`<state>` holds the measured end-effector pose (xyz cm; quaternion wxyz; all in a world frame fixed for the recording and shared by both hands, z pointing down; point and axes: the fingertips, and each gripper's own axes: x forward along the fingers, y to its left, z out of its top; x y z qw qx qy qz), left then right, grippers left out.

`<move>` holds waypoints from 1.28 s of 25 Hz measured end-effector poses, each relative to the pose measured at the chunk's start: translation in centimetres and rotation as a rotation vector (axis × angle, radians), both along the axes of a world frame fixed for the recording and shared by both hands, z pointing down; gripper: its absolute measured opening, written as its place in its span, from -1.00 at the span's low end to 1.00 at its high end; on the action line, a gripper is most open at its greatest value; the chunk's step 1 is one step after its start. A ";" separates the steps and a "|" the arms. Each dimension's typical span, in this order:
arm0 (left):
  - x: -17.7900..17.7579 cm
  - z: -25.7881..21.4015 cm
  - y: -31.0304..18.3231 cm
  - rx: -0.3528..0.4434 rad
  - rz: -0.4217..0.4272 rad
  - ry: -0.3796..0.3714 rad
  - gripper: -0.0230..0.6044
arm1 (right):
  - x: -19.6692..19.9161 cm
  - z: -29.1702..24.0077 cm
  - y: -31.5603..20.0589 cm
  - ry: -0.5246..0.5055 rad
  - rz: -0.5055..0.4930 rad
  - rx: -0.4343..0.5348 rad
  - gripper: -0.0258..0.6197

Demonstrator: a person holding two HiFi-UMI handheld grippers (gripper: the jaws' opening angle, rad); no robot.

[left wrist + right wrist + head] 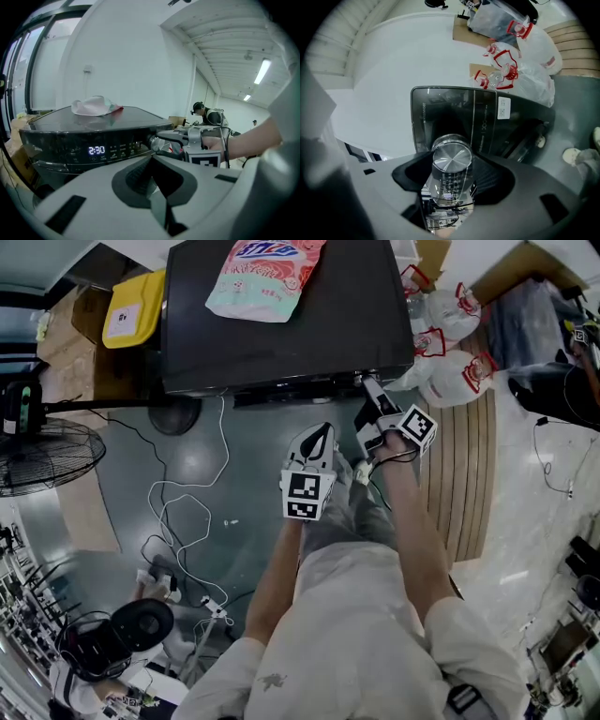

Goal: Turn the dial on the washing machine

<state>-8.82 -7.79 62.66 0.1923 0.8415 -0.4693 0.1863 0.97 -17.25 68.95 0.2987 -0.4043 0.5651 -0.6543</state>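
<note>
At the front panel: the dial (451, 162), a round silver knob, sits on the dark control strip of the washing machine (281, 324), at the strip's right end as the left gripper view shows it.
Right gripper (367, 388): it reaches in to the panel, nearly level, and its jaws are closed on the dial, one pad on each side of the knob, with the brushed face pointing back along the gripper.
Left gripper (319, 432): it hangs in front of the machine, to the left of the right gripper and apart from the panel. Its jaws look drawn together with nothing between them.
Display (96, 150): it is lit and reads 2:30, to the left of the dial on the same strip.
Machine top: a pink and teal pouch (264, 277) lies flat on the black lid, well back from the panel.
Yellow container (136, 306): it stands just beside the machine's left side, with a white label on its lid. Its contents cannot be seen.
Plastic bags (450, 343): several white and clear bags with red handles are heaped on the floor to the right of the machine. What they hold is unclear.
Floor (244, 474): white cables (178, 512) loop across it below the machine, and a fan (42, 456) stands at the left.
</note>
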 end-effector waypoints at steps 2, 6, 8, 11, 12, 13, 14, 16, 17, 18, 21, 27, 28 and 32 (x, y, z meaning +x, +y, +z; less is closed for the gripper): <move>0.0 0.0 0.0 -0.002 0.002 0.001 -0.89 | 0.0 0.2 0.0 -0.015 0.007 -0.004 -0.06; 0.0 0.1 0.0 -0.005 0.003 0.000 -0.89 | 0.1 -0.2 0.0 0.042 -0.011 0.005 -0.06; -0.1 0.2 0.1 -0.007 0.002 0.001 -0.89 | 0.3 -0.3 0.2 0.131 -0.046 0.023 -0.06; -0.2 0.2 0.2 -0.008 -0.001 0.004 -0.89 | 0.5 -0.8 0.4 0.256 -0.099 0.065 0.00; -0.3 0.3 0.3 -0.009 -0.003 0.004 -0.89 | 0.5 -0.9 0.5 0.297 -0.117 0.078 0.02; -0.4 0.4 0.3 -0.011 -0.005 0.004 -0.89 | 0.5 -1.0 0.6 0.344 -0.136 0.091 0.04; -0.5 0.6 0.4 -0.013 -0.007 0.004 -0.89 | 0.6 -1.1 0.8 0.400 -0.158 0.103 0.07; -0.7 1.0 0.6 -0.015 -0.010 0.003 -0.89 | 0.9 -0.9 1.1 0.558 -0.211 0.128 0.13; -0.7 1.1 0.7 -0.018 -0.011 0.002 -0.89 | 1.0 -0.8 1.2 0.654 -0.241 0.144 0.16; -0.8 1.2 0.8 -0.022 -0.012 0.000 -0.89 | 1.0 -0.9 1.2 0.750 -0.273 0.164 0.18; -0.9 1.2 0.8 -0.023 -0.017 -0.001 -0.89 | 0.6 -1.3 1.0 0.998 -0.354 0.229 0.19; -1.2 1.4 1.0 -0.024 -0.024 -0.004 -0.89 | 0.3 -1.2 0.5 1.257 -0.403 0.266 0.17; -1.3 1.5 1.0 -0.029 -0.027 -0.006 -0.89 | 0.3 -1.1 0.4 1.279 -0.406 0.263 0.16; -1.5 1.7 1.1 -0.033 -0.039 -0.008 -0.89 | 0.5 -0.9 0.0 1.358 -0.415 0.261 0.16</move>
